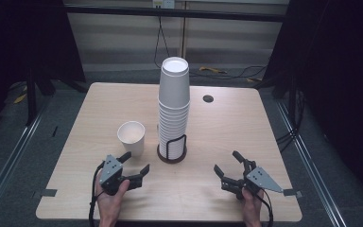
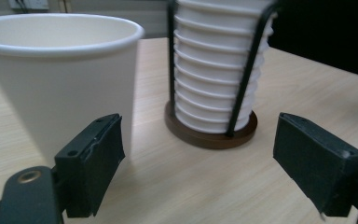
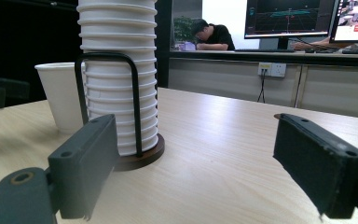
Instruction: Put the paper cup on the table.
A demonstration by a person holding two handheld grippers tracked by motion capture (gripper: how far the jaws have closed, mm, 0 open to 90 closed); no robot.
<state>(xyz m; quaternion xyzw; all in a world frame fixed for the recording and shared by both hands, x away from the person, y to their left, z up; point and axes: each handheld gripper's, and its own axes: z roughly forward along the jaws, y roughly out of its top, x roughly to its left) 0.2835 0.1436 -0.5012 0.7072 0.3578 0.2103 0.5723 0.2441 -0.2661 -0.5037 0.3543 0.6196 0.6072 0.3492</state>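
A single white paper cup stands upright on the wooden table, left of a tall stack of white cups held in a black wire holder on a round brown base. My left gripper sits just in front of the single cup with its jaws open and nothing between them. In the left gripper view the cup rises behind the left jaw, and the stack is between the jaws farther off. My right gripper rests open to the right of the holder, pointing at the stack.
A round cable hole lies in the table behind the stack. Tape marks sit at the near corners. Cables run on the floor behind the table. A person sits at a desk with monitors far beyond.
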